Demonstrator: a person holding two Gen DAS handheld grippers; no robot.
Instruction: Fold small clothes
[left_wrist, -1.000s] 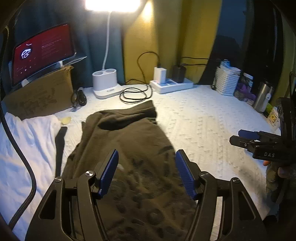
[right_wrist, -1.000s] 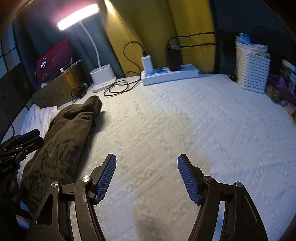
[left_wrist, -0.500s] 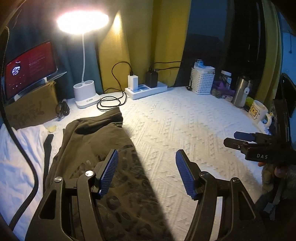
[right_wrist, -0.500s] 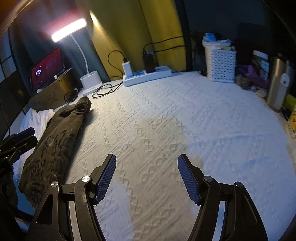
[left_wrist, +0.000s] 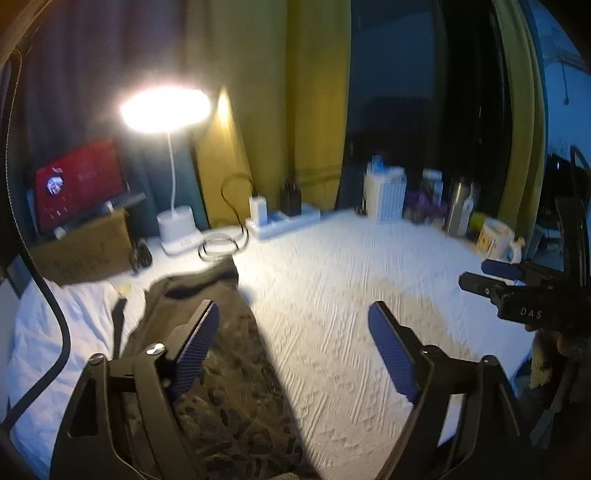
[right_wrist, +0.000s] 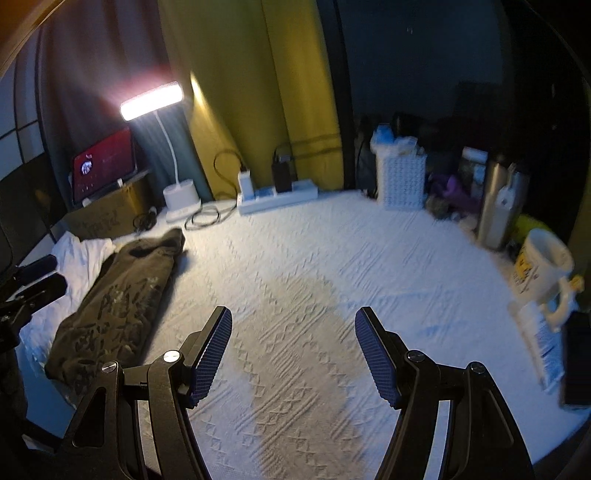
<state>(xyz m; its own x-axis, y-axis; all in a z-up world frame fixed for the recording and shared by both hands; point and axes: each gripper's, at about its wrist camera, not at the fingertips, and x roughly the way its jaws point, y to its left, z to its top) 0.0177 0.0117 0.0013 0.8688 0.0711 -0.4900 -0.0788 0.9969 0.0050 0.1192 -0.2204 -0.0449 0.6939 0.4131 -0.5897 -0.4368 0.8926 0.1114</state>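
A dark olive garment with a printed pattern (left_wrist: 221, 369) (right_wrist: 122, 299) lies folded lengthwise on the left of the white textured cover (left_wrist: 332, 295) (right_wrist: 314, 258). A white garment (left_wrist: 55, 332) (right_wrist: 85, 247) lies spread to its left. My left gripper (left_wrist: 293, 314) hovers above the olive garment's right edge; its jaws are opening and nothing is between them. My right gripper (right_wrist: 293, 317) hangs open and empty over bare cover, well to the right of the garment. It also shows at the right edge of the left wrist view (left_wrist: 491, 277).
At the back stand a lit desk lamp (left_wrist: 166, 110), a red-screened tablet (left_wrist: 81, 181) on a cardboard box, a power strip (right_wrist: 277, 195) with coiled cables and a white basket (right_wrist: 400, 181). A steel flask (right_wrist: 498, 206), a mug (right_wrist: 543, 266) and a phone crowd the right edge.
Both grippers have risen and pulled back from the olive garment, so more of the room shows. The left gripper's jaws stand wider than before. The garment lies still.
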